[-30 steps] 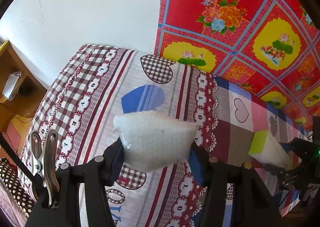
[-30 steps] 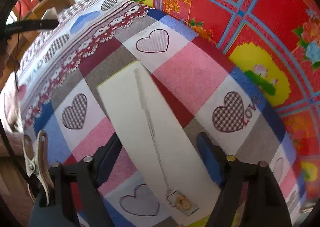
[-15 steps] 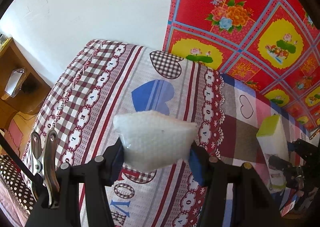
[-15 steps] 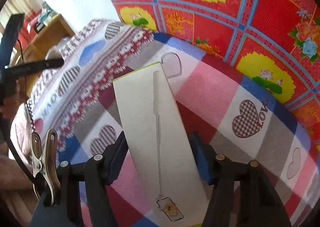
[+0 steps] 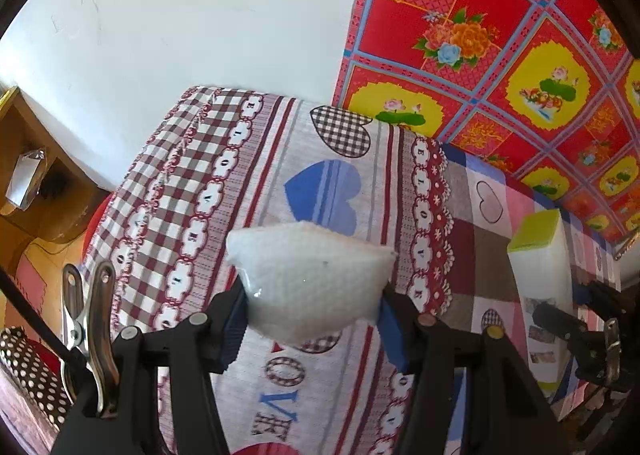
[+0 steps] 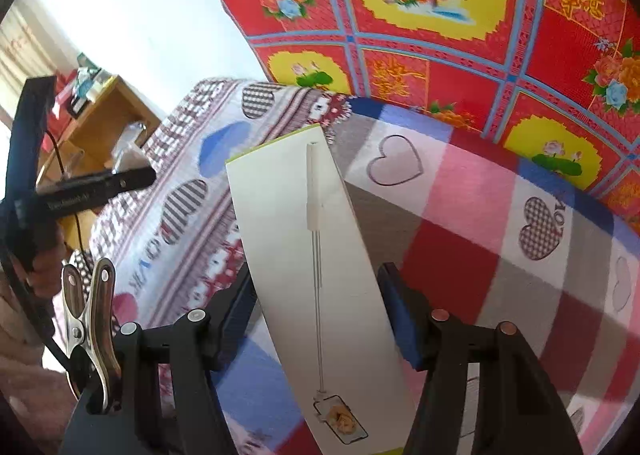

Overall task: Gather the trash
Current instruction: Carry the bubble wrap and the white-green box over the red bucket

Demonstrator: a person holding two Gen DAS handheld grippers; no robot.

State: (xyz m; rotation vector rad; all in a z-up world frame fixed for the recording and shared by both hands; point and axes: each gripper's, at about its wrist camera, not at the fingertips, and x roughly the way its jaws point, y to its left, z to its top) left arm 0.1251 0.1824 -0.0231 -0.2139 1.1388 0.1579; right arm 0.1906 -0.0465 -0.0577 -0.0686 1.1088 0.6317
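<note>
Left claw (image 5: pixel 312 309) clamped on a white bag (image 5: pixel 308 279), both blue pads (image 5: pixel 234 325) pressed into its sides. Bag up in the air, above the bed (image 5: pixel 328 159) with its sheet of hearts and checks. Far off to the right of the left claw, the right claw (image 5: pixel 560 315) with a long box (image 5: pixel 542 255), white with a green end.

Right claw (image 6: pixel 316 315) squeezed on that box (image 6: pixel 316 255), jaws just pulled in a little, a pad on each long side. Box tipped, far end up and a bit left, near end down past the jaws. On the box, a picture of a thin stick with a small phone at the bottom. Box off the bed, pink, grey and blue squares under it.

To the left of the right claw, a hand (image 6: pixel 42 267) on the black handle of the other tool. Behind the bed, a red and yellow flower cloth (image 6: pixel 440 15) on the wall. Far left, a wooden shelf (image 6: pixel 100 111).
</note>
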